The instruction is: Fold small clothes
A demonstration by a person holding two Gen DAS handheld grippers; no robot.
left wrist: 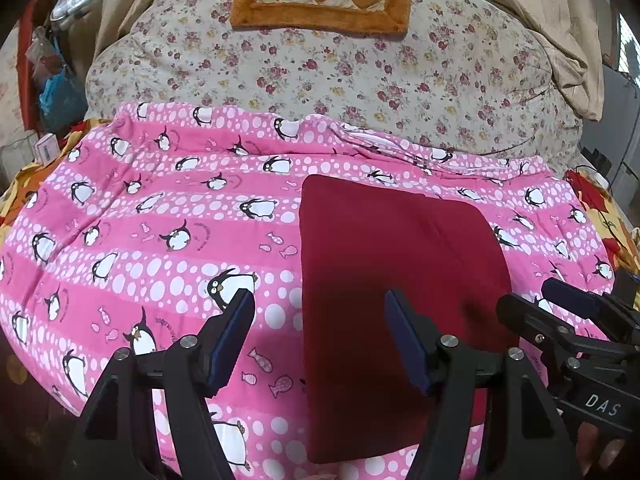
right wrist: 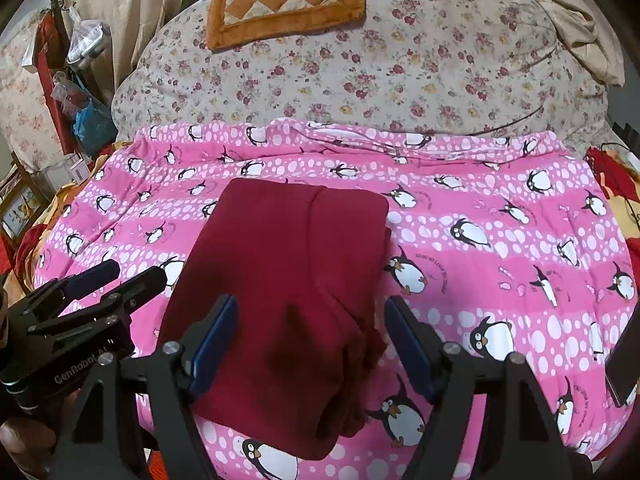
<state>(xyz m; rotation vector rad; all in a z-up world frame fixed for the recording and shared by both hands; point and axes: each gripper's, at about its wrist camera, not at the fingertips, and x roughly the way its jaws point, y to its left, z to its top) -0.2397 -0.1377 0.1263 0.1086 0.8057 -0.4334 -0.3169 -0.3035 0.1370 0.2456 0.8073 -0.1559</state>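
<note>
A dark red garment [left wrist: 392,264] lies folded into a tall rectangle on the pink penguin blanket [left wrist: 160,216]. My left gripper [left wrist: 320,336] hovers open over its near left edge, one pad over the blanket and the other over the cloth. In the right wrist view the garment [right wrist: 296,248] shows a lengthwise fold line and bunched layers at its near right corner. My right gripper [right wrist: 310,336] stands open above that near part, nothing pressed between its pads. The right gripper [left wrist: 528,296] and the left gripper [right wrist: 134,274] each show at the edge of the other's view.
Behind the blanket rises a floral duvet [right wrist: 400,68] with an orange checked cushion [right wrist: 288,0] on top. Beige curtains hang at the back. Bags and clutter [right wrist: 88,120] stand at the left. A red cloth [right wrist: 608,172] and a dark flat device [right wrist: 624,360] lie at the right.
</note>
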